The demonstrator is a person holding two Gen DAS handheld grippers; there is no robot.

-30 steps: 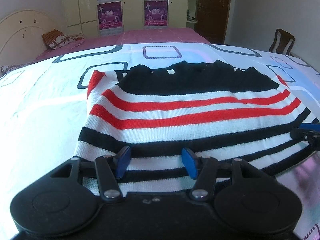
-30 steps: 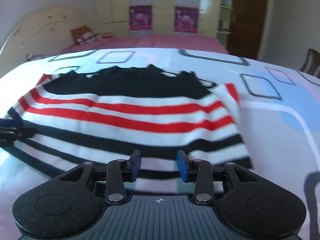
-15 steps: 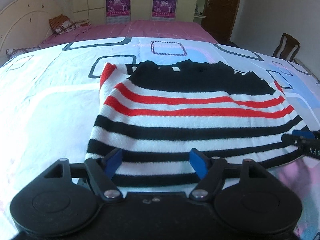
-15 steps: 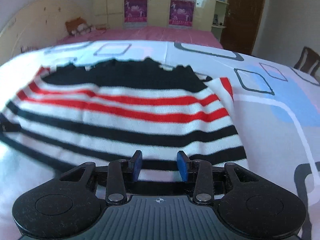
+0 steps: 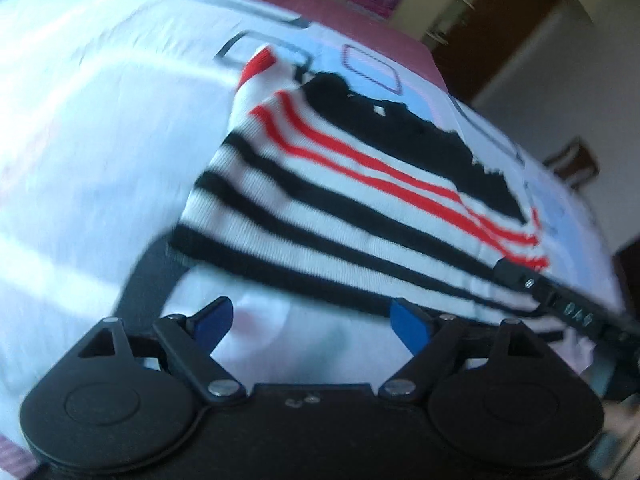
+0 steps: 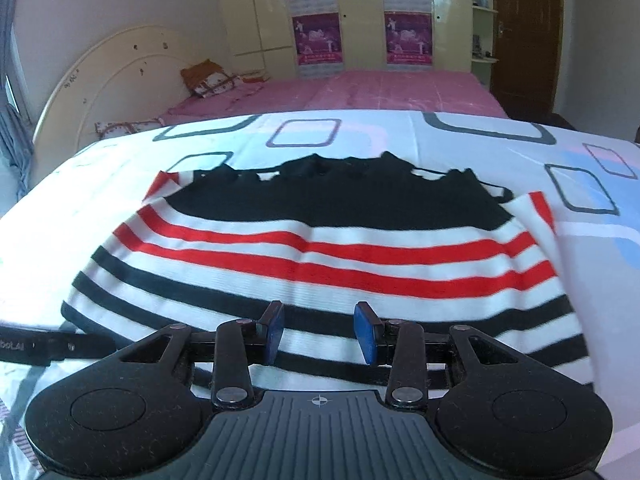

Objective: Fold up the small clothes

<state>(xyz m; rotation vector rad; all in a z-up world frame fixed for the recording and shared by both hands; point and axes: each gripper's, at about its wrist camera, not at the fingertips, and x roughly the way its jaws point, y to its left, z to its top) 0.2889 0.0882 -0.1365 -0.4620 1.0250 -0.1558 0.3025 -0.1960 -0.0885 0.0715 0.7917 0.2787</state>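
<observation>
The left claw (image 5: 310,322) stands wide with its jaws opening; nothing lies between the blue pads (image 5: 410,325), and only bare bedsheet (image 5: 80,152) shows in the gap. We judge it is letting go after a fold and clearing the near hem. The right claw (image 6: 319,332) is partly open, its pads set apart over the near black-and-white bands of the striped sweater (image 6: 320,256). We see no cloth pinched between them, so we record it as holding nothing, though the cloth directly under the pads is hidden by the claw body.

The sweater lies spread on the bed, on the white sheet with outlined squares, black band at the far edge, red stripes in the middle, black stripes nearest us. The near edge reads as a doubled fold, which we take as a first fold laid down; we cannot confirm the layers beneath.

The left wrist view is tilted and smeared by motion. The sweater's near left corner appears lifted off the sheet there, but blur prevents certainty. The sleeves are not discernible in either view. A dark strap (image 6: 52,346) at the lower left of the right wrist view is cut off by the picture's edge.
</observation>
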